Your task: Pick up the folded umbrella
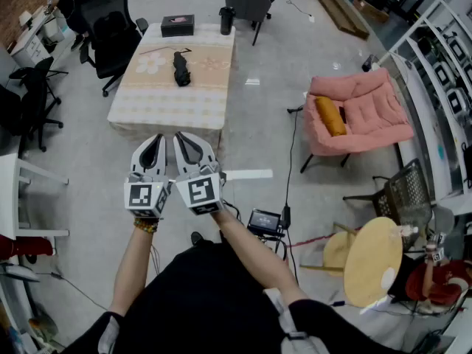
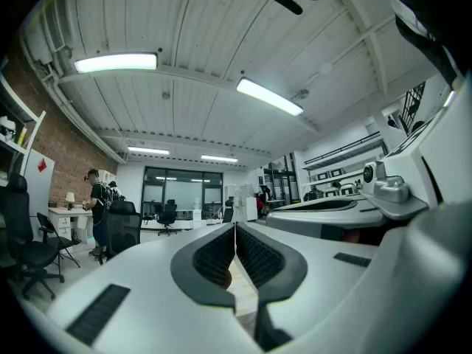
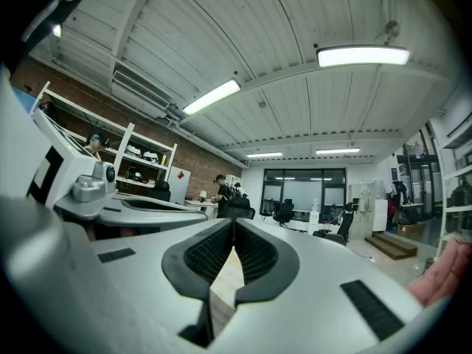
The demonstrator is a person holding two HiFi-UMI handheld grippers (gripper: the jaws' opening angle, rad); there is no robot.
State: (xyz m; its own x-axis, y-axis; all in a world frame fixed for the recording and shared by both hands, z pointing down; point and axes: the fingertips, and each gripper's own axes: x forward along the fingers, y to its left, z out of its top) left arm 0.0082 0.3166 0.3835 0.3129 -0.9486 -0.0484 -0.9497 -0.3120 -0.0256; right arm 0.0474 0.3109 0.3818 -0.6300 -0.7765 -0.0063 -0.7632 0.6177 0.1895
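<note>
In the head view, the folded umbrella [image 1: 181,68] lay on the far table [image 1: 147,102], well apart from the left gripper [image 1: 153,147] and the right gripper [image 1: 186,144], which were held near the body. The left gripper view showed its jaws together and empty. The right gripper view showed the same. If either arrived shut, it would likely shove the umbrella rather than grip it.

Open-plan workshop under strip lights [image 2: 116,63].
A glossy grey floor [image 1: 258,124] carries a long table draped in beige checked cloth [image 1: 166,105], black swivel office chairs [image 1: 110,28] and a pink padded lounge chair [image 1: 369,116]; a red brick wall [image 2: 63,172], white ribbed ceiling [image 2: 192,28] and what seem to be dark glazed windows [image 2: 181,190] close it in.
</note>
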